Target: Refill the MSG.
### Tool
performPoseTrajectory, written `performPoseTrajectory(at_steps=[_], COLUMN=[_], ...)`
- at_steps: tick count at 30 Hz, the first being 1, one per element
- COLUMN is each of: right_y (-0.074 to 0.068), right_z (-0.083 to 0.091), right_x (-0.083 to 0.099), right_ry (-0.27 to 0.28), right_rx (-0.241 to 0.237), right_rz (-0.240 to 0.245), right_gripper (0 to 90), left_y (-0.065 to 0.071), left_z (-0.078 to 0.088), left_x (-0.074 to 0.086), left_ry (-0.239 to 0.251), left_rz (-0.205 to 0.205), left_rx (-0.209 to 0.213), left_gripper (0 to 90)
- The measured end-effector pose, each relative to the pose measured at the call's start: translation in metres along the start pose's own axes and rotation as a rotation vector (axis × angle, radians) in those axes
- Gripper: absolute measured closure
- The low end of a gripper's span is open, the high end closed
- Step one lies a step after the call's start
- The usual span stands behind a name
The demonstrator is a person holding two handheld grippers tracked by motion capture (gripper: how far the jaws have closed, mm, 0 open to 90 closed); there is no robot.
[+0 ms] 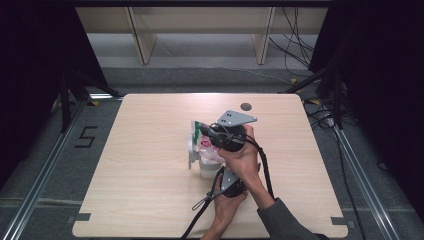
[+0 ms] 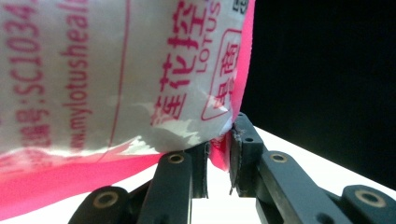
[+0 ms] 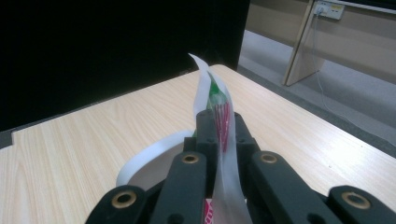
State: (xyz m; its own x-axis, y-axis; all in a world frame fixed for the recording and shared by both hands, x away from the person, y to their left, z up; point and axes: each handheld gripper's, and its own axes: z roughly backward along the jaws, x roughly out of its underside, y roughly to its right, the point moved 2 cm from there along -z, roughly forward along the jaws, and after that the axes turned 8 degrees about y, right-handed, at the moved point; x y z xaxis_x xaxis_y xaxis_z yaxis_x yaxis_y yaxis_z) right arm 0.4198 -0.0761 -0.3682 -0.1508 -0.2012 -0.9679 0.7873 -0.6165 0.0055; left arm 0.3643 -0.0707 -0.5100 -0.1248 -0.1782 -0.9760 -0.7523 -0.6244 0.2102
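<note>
Bare worktop (image 1: 150, 190) open on the left, far and right sides, white-and-pink bag (image 1: 202, 145) with a white cup (image 1: 207, 170) at centre, both hands and trailing cables crowding the near-centre edge

Light wood-grain table (image 1: 150, 200), round dark grommet hole (image 1: 245, 106) near its far edge. Pale wooden shelf frame (image 1: 142, 40) seen beyond, black cables (image 1: 295, 45) trailed far right on grey floor (image 1: 210, 75).

The white plastic packet with pink print (image 2: 116, 79) bears the legible fragments "SC1034", "mylotusheal" and "LOTUS" beside Chinese characters, and a black marking resembling "5" (image 1: 86, 136) stands on the grey floor.
</note>
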Motion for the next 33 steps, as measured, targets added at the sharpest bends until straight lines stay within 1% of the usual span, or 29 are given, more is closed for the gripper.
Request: performPoseTrajectory(at_steps=[2, 3, 5, 8, 10, 12, 13, 14, 15, 16, 18, 19, 20, 21, 22, 23, 24, 27, 28, 29, 30, 31, 32, 33], right_y=[-0.001, 0.000, 0.001, 0.000, 0.000, 0.000, 0.001, 0.001, 0.001, 0.001, 0.001, 0.002, 0.003, 0.004, 0.005, 0.005, 0.006, 0.006, 0.007, 0.007, 0.007, 0.007, 0.006, 0.006], right_z=[-0.001, -0.001, 0.000, -0.001, -0.001, 0.000, 0.000, 0.000, 0.000, 0.001, 0.002, 0.001, 0.003, 0.004, 0.005, 0.005, 0.007, 0.009, 0.008, 0.010, 0.010, 0.011, 0.013, 0.013], right_x=[0.000, 0.000, 0.000, 0.000, 0.000, 0.000, 0.000, 0.000, 0.000, 0.000, 0.000, 0.000, 0.000, -0.001, -0.001, -0.002, -0.003, -0.005, -0.005, -0.006, -0.006, -0.006, -0.007, -0.007], right_ry=[0.005, 0.004, 0.002, 0.003, 0.003, -0.001, 0.010, -0.001, -0.002, -0.003, -0.009, 0.003, -0.004, 0.002, 0.007, 0.017, 0.009, 0.020, 0.034, 0.028, 0.032, 0.034, 0.025, 0.026], right_rx=[0.010, 0.009, -0.007, 0.010, 0.009, -0.001, 0.007, 0.000, 0.004, -0.006, 0.002, -0.008, -0.008, -0.002, -0.013, -0.007, -0.012, -0.014, -0.034, -0.027, -0.024, -0.031, -0.021, -0.021], right_rz=[0.000, -0.003, -0.002, 0.002, -0.004, 0.001, 0.011, 0.004, -0.001, -0.007, -0.004, 0.002, -0.005, -0.012, -0.014, -0.005, -0.010, -0.018, 0.001, 0.006, 0.002, -0.011, -0.019, -0.020], right_gripper=[87.2, 87.2, 87.2, 87.1, 87.1, 87.1, 87.1, 87.1, 87.2, 87.2, 87.4, 87.5, 87.6, 87.7, 87.8, 87.9, 88.0, 88.2, 88.3, 88.4, 88.5, 88.5, 88.6, 88.7], left_y=[0.000, 0.000, 0.000, 0.001, 0.000, 0.001, 0.001, 0.000, 0.000, 0.000, 0.000, 0.000, -0.001, -0.001, 0.000, -0.001, -0.001, -0.002, -0.003, -0.003, -0.003, -0.004, -0.004, -0.003], left_z=[0.000, 0.000, 0.000, 0.000, 0.000, 0.000, 0.000, 0.000, 0.000, 0.000, -0.001, -0.001, -0.001, -0.001, -0.002, -0.002, 0.000, 0.001, 0.001, 0.001, 0.001, 0.002, 0.002, 0.002], left_x=[0.000, 0.000, 0.000, 0.000, 0.000, 0.000, 0.000, 0.001, 0.001, 0.001, 0.001, 0.002, 0.002, 0.002, 0.003, 0.003, 0.002, 0.002, 0.002, 0.002, 0.002, 0.002, 0.002, 0.002], left_ry=[0.003, 0.007, -0.004, 0.009, 0.003, 0.005, 0.007, 0.004, -0.001, -0.002, 0.002, -0.002, -0.009, -0.011, 0.006, 0.005, -0.010, -0.016, -0.019, -0.021, -0.021, -0.030, -0.030, -0.030], left_rz=[0.000, 0.005, -0.005, 0.008, 0.003, 0.003, 0.006, 0.005, 0.002, -0.001, 0.009, 0.004, 0.002, 0.001, 0.005, 0.005, 0.001, -0.008, -0.011, -0.013, -0.013, -0.021, -0.023, -0.024], left_rx=[0.000, -0.001, -0.001, 0.000, -0.001, 0.000, -0.001, -0.002, -0.004, -0.003, 0.000, -0.005, -0.003, -0.005, -0.015, -0.015, -0.006, -0.006, -0.007, -0.009, -0.009, -0.008, -0.006, -0.007], left_gripper=[78.8, 78.7, 78.8, 78.8, 78.8, 78.7, 78.7, 78.7, 78.7, 78.7, 78.6, 78.6, 78.6, 78.6, 78.6, 78.6, 78.7, 78.6, 78.6, 78.6, 78.6, 78.5, 78.5, 78.5])
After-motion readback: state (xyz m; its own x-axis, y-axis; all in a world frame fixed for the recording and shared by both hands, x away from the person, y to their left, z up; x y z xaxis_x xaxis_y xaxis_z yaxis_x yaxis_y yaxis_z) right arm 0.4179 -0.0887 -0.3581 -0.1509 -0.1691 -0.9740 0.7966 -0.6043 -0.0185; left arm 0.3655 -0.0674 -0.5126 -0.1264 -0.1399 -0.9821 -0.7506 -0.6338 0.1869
